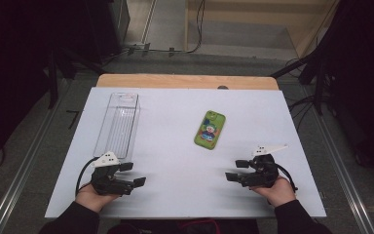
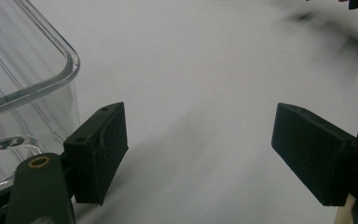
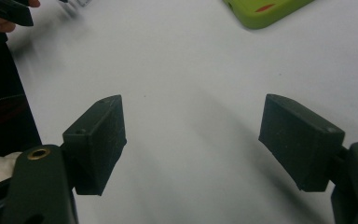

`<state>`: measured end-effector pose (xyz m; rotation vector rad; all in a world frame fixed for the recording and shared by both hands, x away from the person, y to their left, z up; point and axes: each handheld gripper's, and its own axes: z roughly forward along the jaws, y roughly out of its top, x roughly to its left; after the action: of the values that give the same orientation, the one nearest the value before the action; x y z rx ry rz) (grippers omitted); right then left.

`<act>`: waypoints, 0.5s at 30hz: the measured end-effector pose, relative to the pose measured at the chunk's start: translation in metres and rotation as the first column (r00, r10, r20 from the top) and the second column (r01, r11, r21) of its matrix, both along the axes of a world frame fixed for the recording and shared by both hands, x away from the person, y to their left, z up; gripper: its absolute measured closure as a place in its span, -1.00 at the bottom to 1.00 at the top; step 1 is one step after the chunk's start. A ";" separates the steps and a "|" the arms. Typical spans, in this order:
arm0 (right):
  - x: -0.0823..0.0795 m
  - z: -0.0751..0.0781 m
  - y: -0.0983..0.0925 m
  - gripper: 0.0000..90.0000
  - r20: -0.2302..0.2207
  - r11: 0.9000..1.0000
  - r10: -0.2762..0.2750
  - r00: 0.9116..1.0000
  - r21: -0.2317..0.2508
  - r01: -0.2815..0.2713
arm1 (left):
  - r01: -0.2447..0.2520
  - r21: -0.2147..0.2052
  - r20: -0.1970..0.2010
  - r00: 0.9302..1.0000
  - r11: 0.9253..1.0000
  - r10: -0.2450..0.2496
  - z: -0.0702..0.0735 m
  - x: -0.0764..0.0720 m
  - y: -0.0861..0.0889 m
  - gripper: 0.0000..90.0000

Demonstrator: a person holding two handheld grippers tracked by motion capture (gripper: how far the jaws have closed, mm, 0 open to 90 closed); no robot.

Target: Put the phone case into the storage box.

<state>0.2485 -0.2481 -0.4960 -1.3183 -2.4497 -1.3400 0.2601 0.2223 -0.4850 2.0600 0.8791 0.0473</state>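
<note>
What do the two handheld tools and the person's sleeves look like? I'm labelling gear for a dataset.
Both tools are black with two blocky rectangular jaws. The left tool and the right tool each carry a pale three-cornered plate on top and trail a black cable. In the gripper views, brass-coloured rivets sit at the jaw pivots and the pads look matte and lightly scuffed. The sleeves are dark.

Bare white board [image 1: 175, 165] between grippers; clear bin [image 1: 118, 124] flanks the left

The left claw [image 2: 198, 154] stands wide open over the white tabletop [image 2: 205, 70], a clear plastic bin [image 2: 23, 79] just beside its left jaw.
</note>
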 end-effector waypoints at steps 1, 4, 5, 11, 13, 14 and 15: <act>0.001 0.001 0.001 -0.53 -0.005 1.000 0.000 1.000 0.001 0.000 | 0.000 0.000 0.000 1.000 1.000 0.000 0.000 0.000 0.000 -0.57; 0.004 0.006 0.003 -0.52 -0.005 1.000 -0.002 1.000 0.006 0.002 | -0.003 0.001 -0.002 1.000 1.000 0.003 0.000 0.000 0.000 -0.57; 0.005 0.008 0.004 -0.52 0.001 1.000 -0.006 1.000 0.000 0.006 | -0.003 0.001 -0.002 1.000 1.000 0.003 0.000 0.000 0.000 -0.57; 0.015 0.016 0.012 -0.51 0.011 1.000 0.007 1.000 -0.004 -0.007 | -0.002 0.001 -0.001 1.000 1.000 0.002 0.000 0.000 0.000 -0.57; 0.018 0.018 0.015 -0.51 0.010 1.000 0.012 1.000 -0.008 -0.012 | -0.002 0.001 -0.001 1.000 1.000 0.002 0.000 0.000 0.001 -0.57; 0.022 0.019 0.017 -0.50 0.009 1.000 0.016 1.000 -0.010 -0.016 | -0.002 0.000 -0.001 1.000 1.000 0.002 0.000 0.000 0.001 -0.57; 0.022 0.019 0.017 -0.50 0.009 1.000 0.016 1.000 -0.010 -0.016 | -0.002 0.001 0.000 1.000 1.000 0.002 0.000 0.000 0.001 -0.57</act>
<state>0.2702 -0.2310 -0.4766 -1.2945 -2.4707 -1.3347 0.2601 0.2231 -0.4851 2.0601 0.8811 0.0486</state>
